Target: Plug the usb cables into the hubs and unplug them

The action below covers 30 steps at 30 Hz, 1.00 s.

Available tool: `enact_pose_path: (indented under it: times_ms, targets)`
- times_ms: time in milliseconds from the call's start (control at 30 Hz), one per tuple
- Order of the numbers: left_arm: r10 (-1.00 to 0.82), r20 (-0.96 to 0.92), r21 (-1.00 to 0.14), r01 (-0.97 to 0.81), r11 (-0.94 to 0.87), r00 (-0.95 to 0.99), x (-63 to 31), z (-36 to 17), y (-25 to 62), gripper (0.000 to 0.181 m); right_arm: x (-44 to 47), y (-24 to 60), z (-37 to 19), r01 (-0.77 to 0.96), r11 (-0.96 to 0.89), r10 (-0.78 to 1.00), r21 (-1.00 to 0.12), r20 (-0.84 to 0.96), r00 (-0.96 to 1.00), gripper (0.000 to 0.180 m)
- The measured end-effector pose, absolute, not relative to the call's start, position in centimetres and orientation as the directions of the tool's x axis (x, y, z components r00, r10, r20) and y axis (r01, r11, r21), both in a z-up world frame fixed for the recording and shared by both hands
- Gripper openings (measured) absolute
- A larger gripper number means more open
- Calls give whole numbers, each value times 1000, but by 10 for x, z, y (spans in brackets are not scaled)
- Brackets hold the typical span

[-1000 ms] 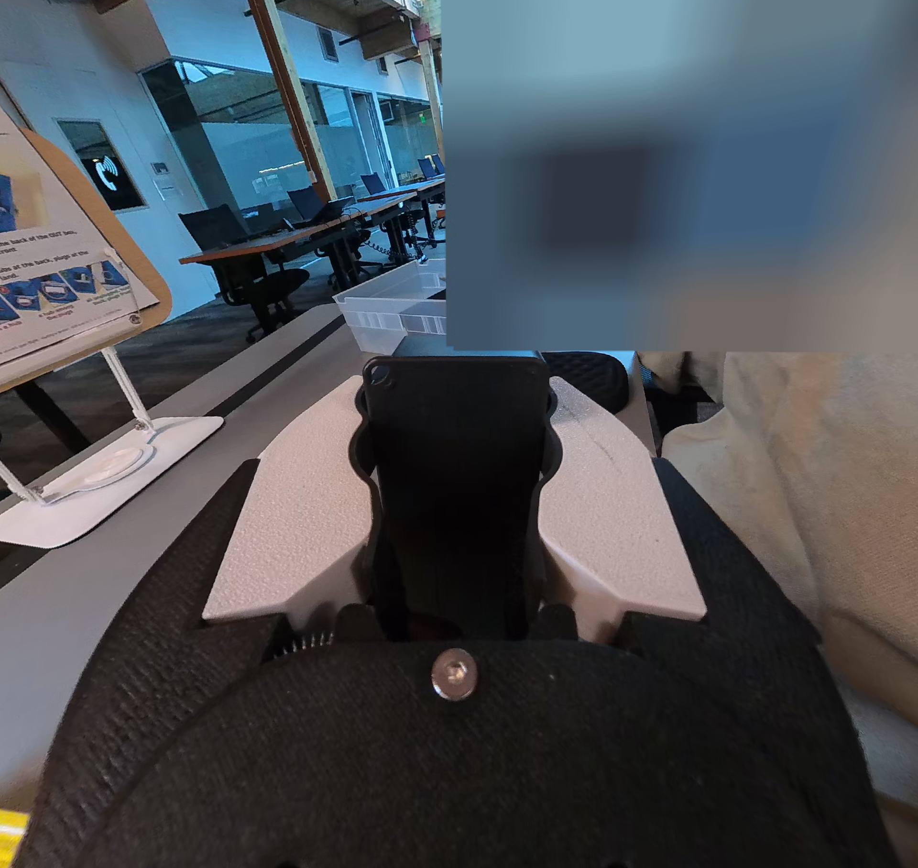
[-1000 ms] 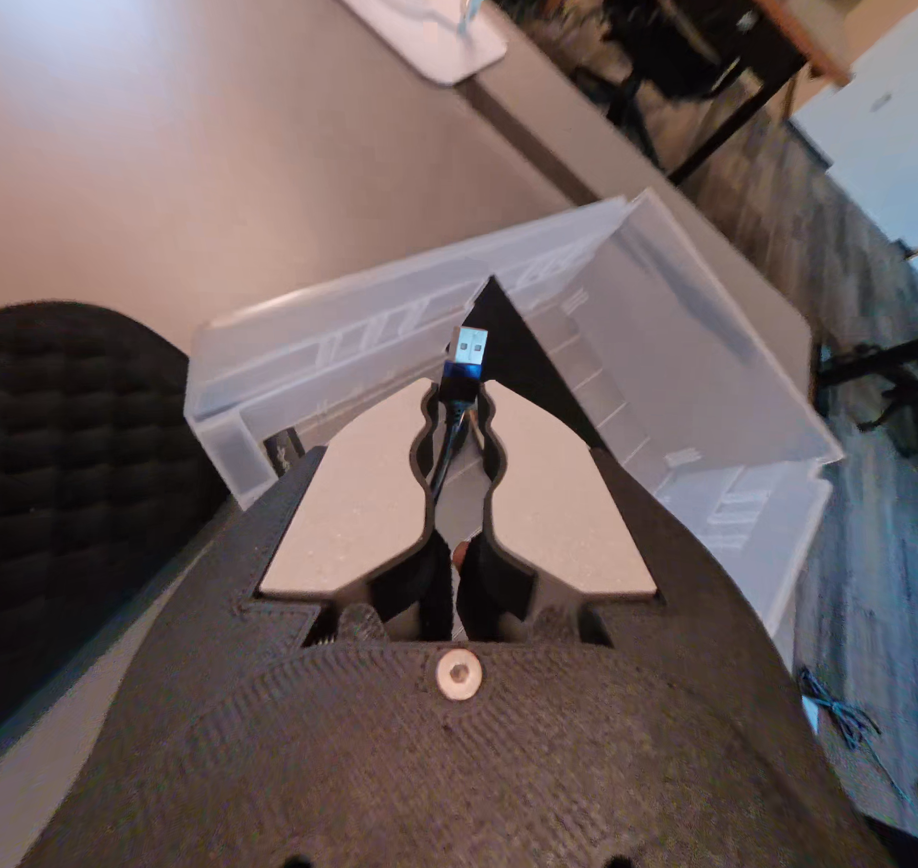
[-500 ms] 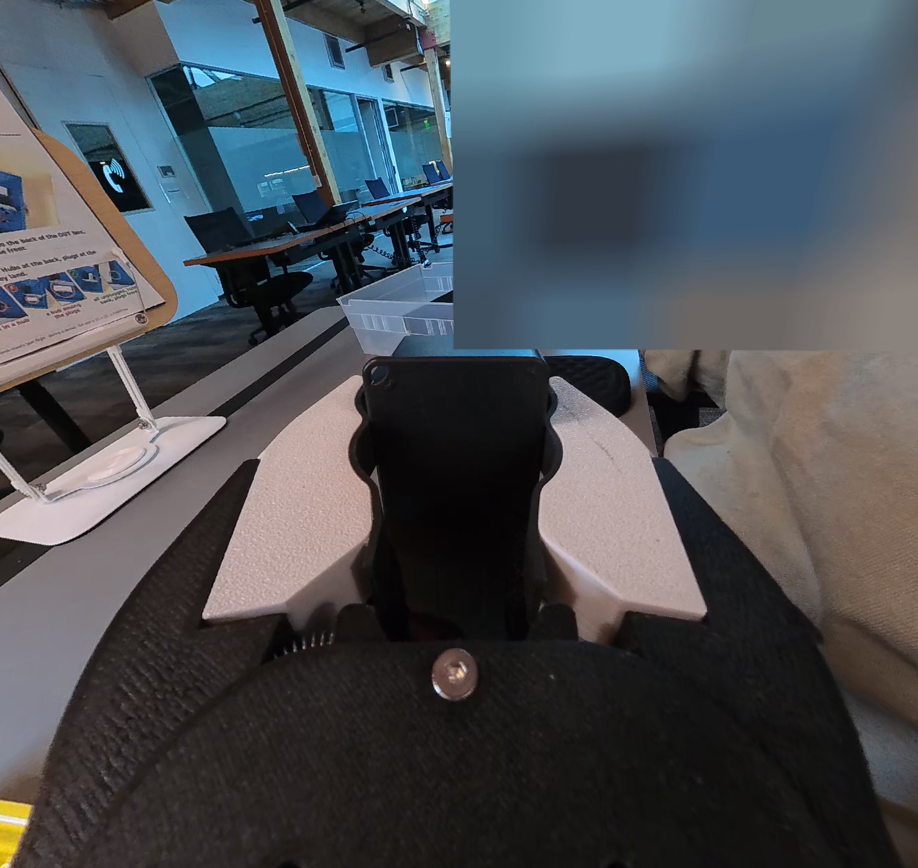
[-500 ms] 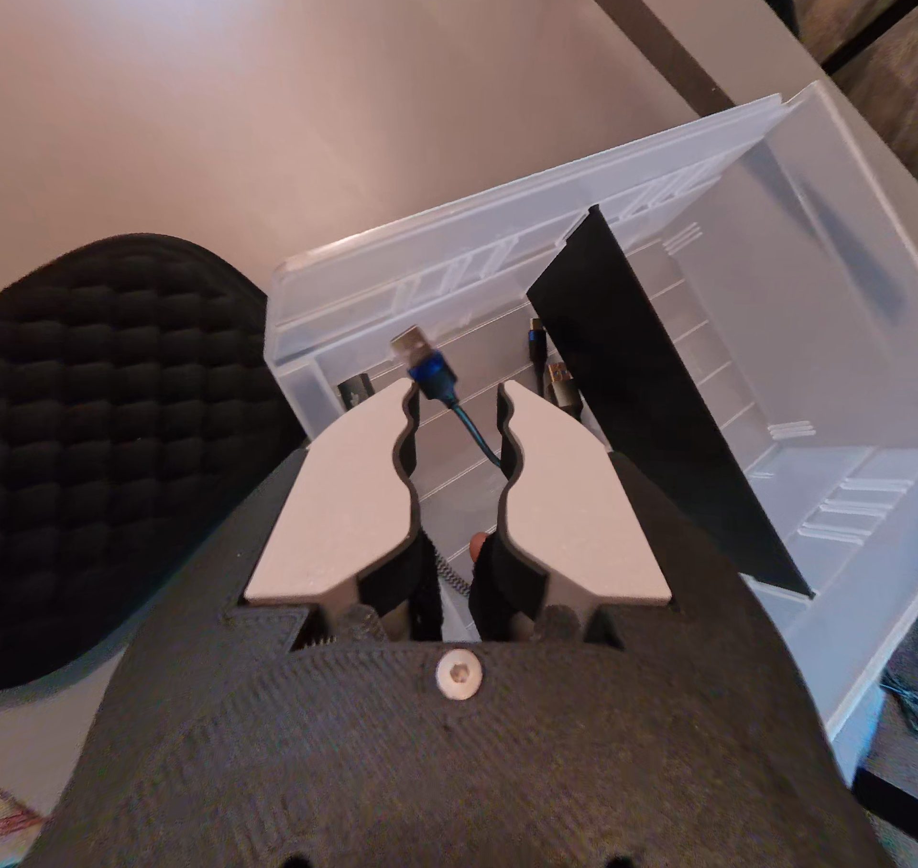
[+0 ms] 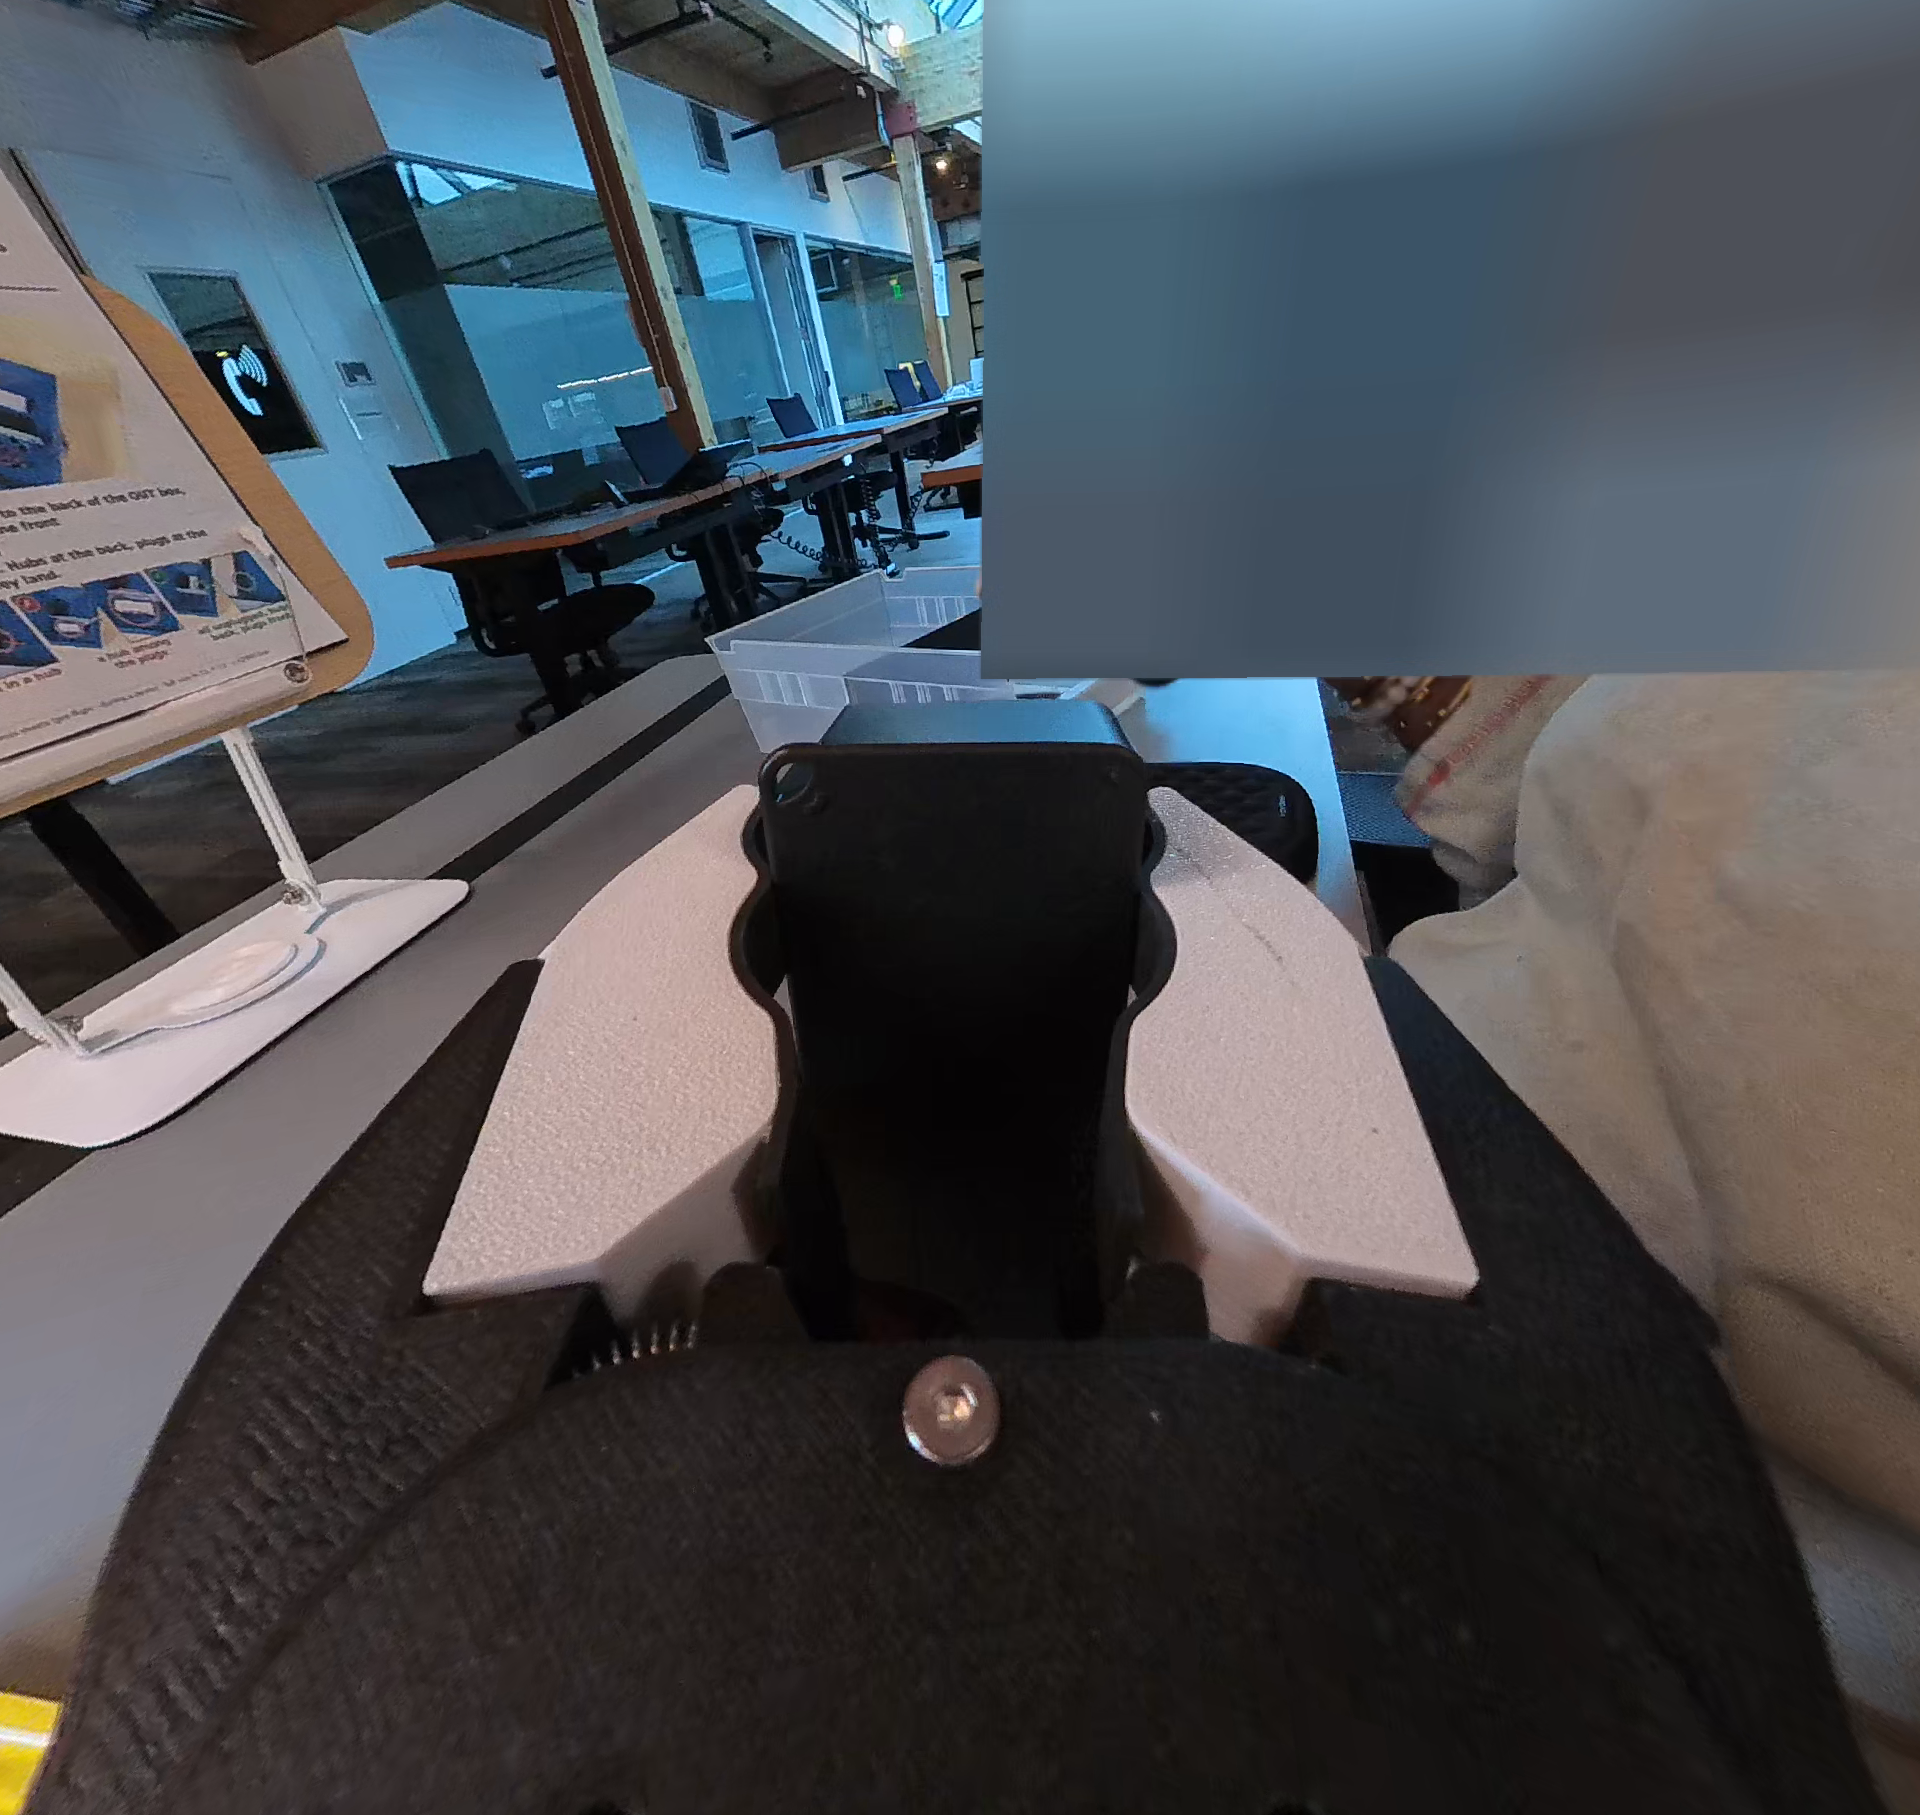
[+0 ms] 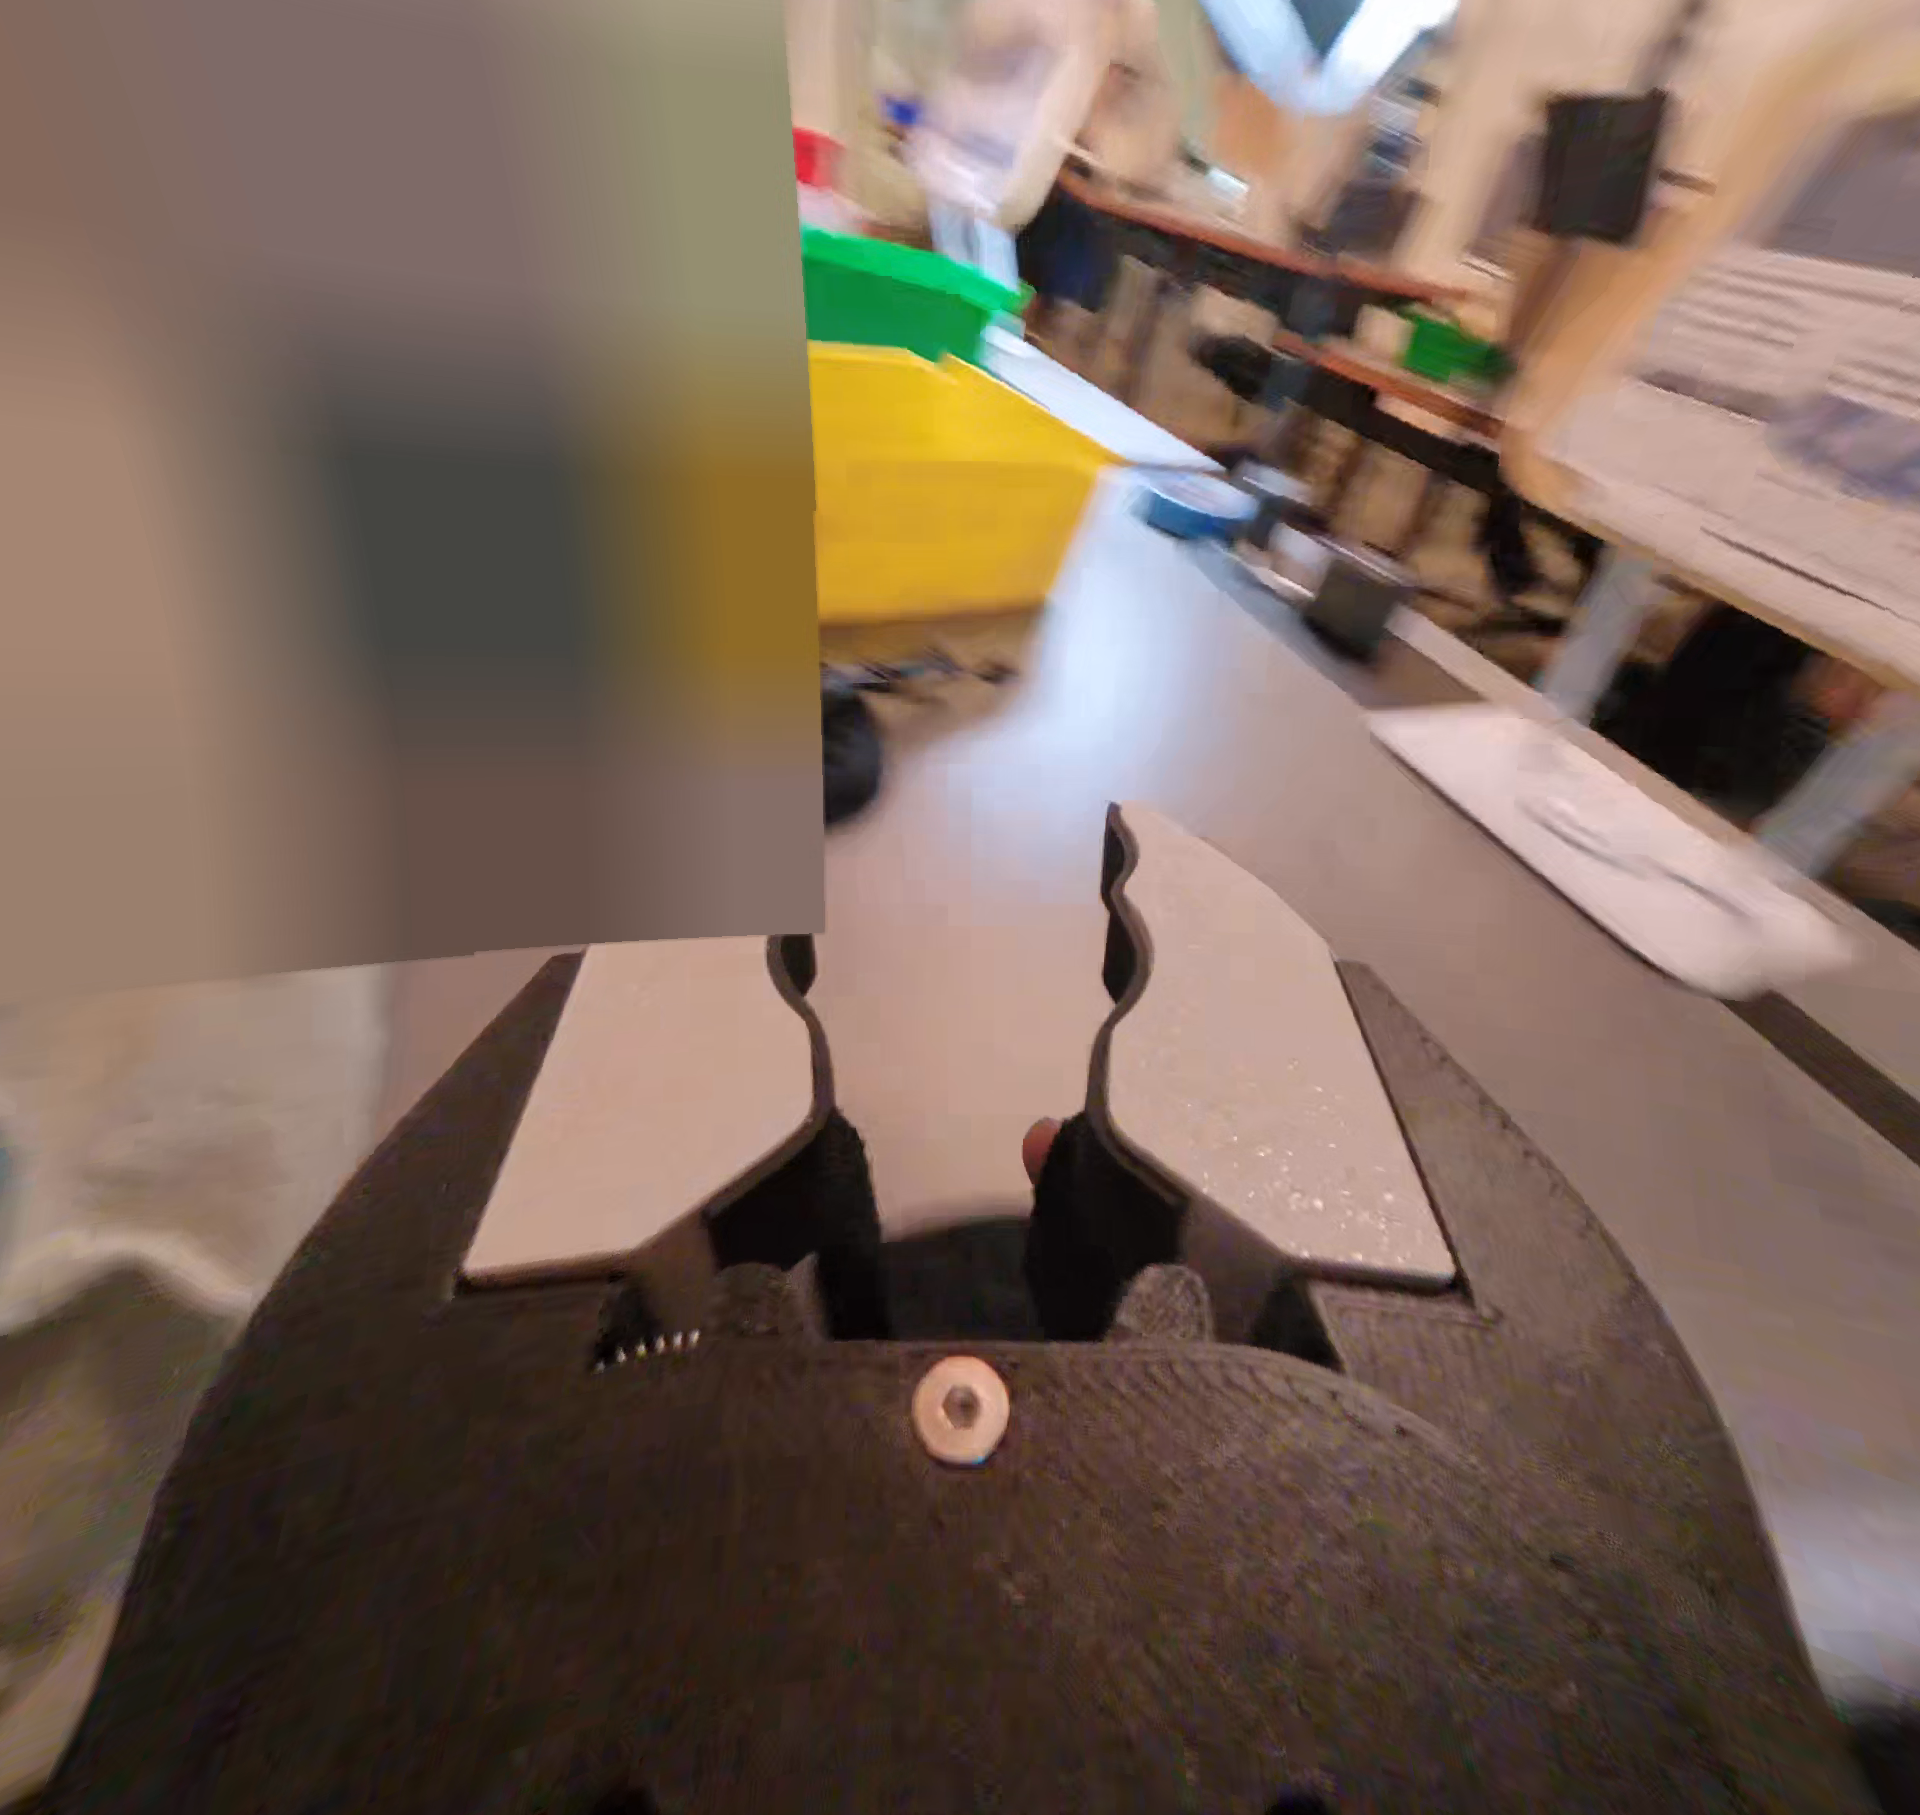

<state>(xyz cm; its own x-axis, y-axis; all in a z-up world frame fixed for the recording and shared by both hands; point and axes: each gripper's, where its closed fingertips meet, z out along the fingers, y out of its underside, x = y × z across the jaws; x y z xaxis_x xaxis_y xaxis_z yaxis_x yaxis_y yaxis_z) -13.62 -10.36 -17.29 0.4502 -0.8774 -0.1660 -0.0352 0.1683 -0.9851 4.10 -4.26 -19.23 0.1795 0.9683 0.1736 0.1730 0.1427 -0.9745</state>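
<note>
Between my left tongs (image 5: 951,892) stands a black hub (image 5: 951,986), gripped on both flanks, its long axis running straight out along the fingers and its far end pointing toward the clear bin (image 5: 831,648) at the back of the grey surface (image 5: 582,778). My right tongs (image 6: 961,892) are spread wide with nothing between them; their view is smeared with motion and looks across the surface toward a yellow bin (image 6: 935,508) and a green bin (image 6: 894,295). No cable shows in either view now, so I cannot say where the plug lies from the right tongs; my guess is that the cables are in the clear bin, ahead of the hub. A sign on a white stand (image 5: 156,560) stands to the left. By my reading, the next move turns on fetching a plug with the free right tongs and lining it up end-on with the hub's far face, since the left tongs are occupied.
</note>
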Motion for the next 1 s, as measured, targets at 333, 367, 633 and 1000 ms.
enact_pose_path:
  times_ms: [333,367,633,1000]
  targets:
    - [-877,-173,-983,-28,180,449,-140,-172,-107,64,-184,-126,-232,122,193,952,-974,156,-264,84]
    - [-877,-172,-983,-24,181,449,-141,-172,-107,64,-194,-123,-234,117,177,956,-977,143,-255,83]
    - [-874,-200,-973,16,231,442,-137,-160,-118,65,-203,-123,-232,59,247,947,-967,228,-227,55]
    - [-696,121,-748,526,405,708,-169,-104,-90,58,-56,-62,-80,-247,488,859,-837,411,304,53]
